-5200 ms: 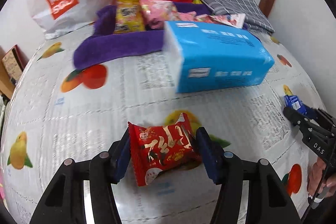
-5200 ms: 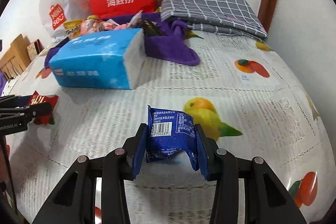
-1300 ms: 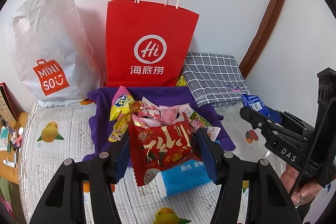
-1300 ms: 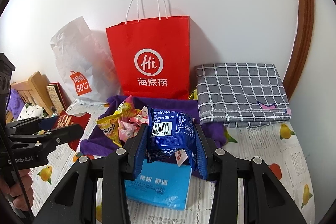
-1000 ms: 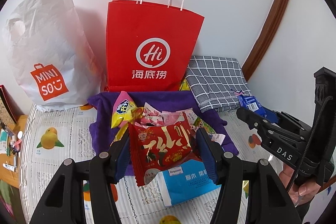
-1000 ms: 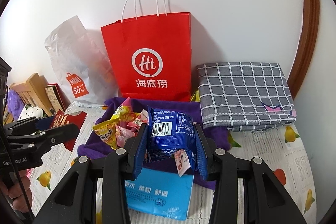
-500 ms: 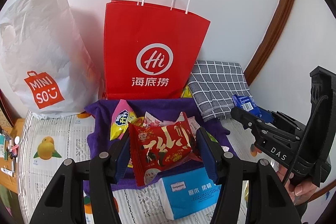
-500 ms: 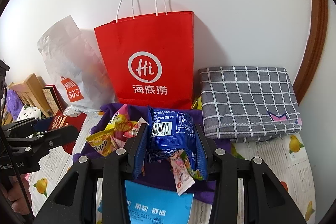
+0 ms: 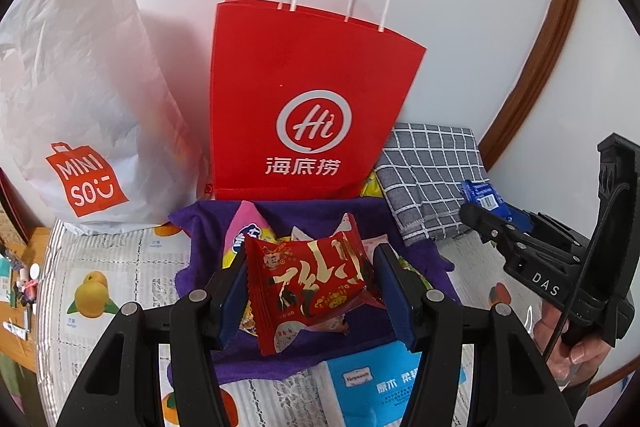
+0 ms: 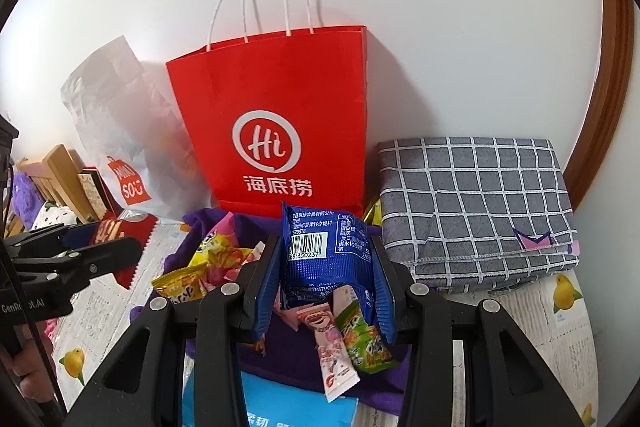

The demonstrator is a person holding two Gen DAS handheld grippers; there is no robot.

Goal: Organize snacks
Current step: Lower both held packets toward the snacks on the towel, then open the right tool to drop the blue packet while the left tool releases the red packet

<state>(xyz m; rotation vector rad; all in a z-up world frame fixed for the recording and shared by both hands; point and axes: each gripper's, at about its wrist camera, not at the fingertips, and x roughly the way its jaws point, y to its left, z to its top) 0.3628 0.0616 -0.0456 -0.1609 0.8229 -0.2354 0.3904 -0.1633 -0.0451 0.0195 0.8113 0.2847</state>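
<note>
Left gripper (image 9: 310, 291) clamps red pack (image 9: 308, 283); right gripper (image 10: 325, 287) clamps blue pack (image 10: 324, 251). Snack pile (image 10: 224, 267) lies just below both, lower centre.

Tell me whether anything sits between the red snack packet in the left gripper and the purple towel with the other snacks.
Nothing visible does. The left gripper holds the red foil snack packet in its jaws directly above the purple towel, with only the loose snack packets lying on it below.

I counted two grippers, left (image 9: 310, 291) and right (image 10: 324, 287); two standing bags, one red (image 9: 312, 99), one white (image 9: 80, 99); one purple towel (image 9: 208, 227); one checked cloth (image 10: 472, 203); one tissue pack (image 9: 384, 387).
</note>
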